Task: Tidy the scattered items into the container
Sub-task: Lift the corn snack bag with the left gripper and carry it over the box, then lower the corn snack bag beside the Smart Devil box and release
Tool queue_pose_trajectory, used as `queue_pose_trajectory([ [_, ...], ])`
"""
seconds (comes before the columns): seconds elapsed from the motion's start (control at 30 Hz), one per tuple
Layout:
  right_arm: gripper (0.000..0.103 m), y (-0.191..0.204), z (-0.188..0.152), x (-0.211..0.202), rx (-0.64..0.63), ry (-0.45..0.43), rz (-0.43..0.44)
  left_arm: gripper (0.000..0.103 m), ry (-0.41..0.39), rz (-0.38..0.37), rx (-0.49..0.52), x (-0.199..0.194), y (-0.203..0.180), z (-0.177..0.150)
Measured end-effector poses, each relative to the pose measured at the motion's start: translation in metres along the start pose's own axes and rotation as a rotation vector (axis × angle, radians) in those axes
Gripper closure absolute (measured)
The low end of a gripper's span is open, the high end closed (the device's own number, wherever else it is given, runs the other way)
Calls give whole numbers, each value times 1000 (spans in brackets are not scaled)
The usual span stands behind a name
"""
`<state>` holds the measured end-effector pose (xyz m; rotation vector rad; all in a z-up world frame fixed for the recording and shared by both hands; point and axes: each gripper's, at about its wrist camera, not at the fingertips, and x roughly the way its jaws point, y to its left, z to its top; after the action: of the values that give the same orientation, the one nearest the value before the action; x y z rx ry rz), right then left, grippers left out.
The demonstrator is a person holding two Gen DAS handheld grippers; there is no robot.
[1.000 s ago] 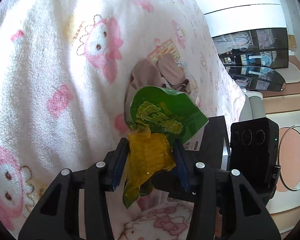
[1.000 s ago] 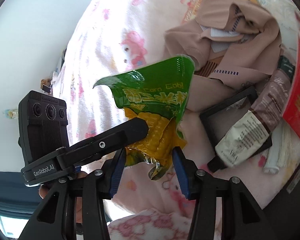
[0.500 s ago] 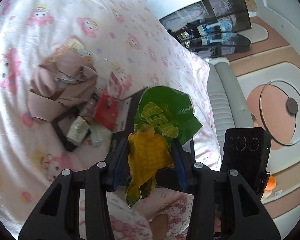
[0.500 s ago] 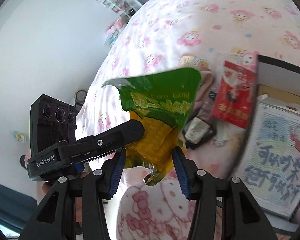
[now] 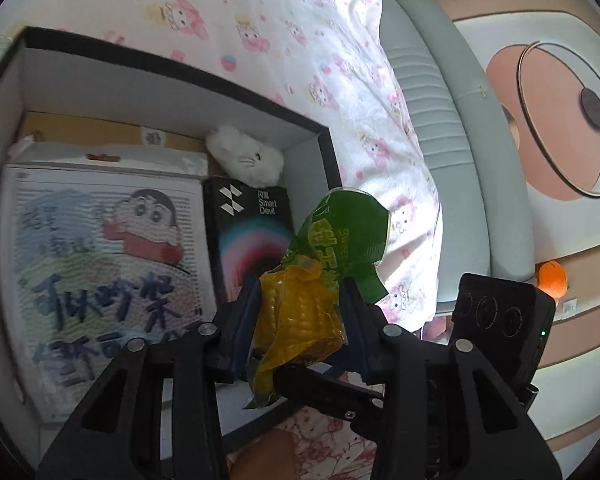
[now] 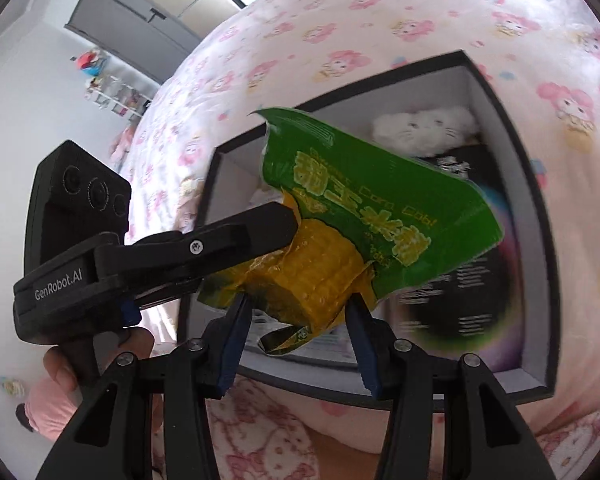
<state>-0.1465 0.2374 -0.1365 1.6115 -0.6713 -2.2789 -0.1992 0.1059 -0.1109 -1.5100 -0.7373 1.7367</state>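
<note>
Both grippers meet on one corn packet [image 5: 300,312]. The left gripper [image 5: 302,320] tilts downward, its jaws closing with the packet pressed between them. The right gripper [image 6: 298,320] clamps it from the other side, jaws steady. Bare fingers [image 6: 66,364] wrap the left gripper's handle

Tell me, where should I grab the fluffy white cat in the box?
Pinch the cat across its soft middle, coming straight down from above. It lies wedged in the box corner, walls on two sides and a black carton against it, so only its top is free.
</note>
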Motion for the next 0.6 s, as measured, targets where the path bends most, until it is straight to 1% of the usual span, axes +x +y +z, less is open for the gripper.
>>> queue_pose_trajectory([
  [0.1,58,-18,-4,-6,40,4,-57,63,49,19,1,28,-1,1],
  [0.17,58,-28,-3,3,48,1,-73,63,51,16,-1,33,2,0],
  [0.23,58,-27,0,10,34,4,-93,63,44,0,-19,33,10,-2],
  [0.27,58,-26,1,14,25,13,-96,63,38,-5,-35,31,16,-5],
  [0.3,58,-16,2,-1,24,24,-89,63,37,-12,-56,31,24,-4],
  [0.33,58,-18,4,9,30,33,-80,63,41,-15,-78,30,32,-7],
  [0.4,58,-21,-2,5,39,29,-77,63,45,-14,-114,30,42,-7],
  [0.43,58,-20,-1,6,47,26,-59,63,43,-9,-117,28,43,-8],
  [0.5,58,-23,-2,5,70,23,-25,63,21,10,-100,23,40,-9],
  [0.57,58,-24,1,6,82,7,-51,63,-11,37,-82,13,36,-10],
  [0.6,58,-25,-2,-2,85,-7,-58,63,-44,69,-76,5,33,-11],
])
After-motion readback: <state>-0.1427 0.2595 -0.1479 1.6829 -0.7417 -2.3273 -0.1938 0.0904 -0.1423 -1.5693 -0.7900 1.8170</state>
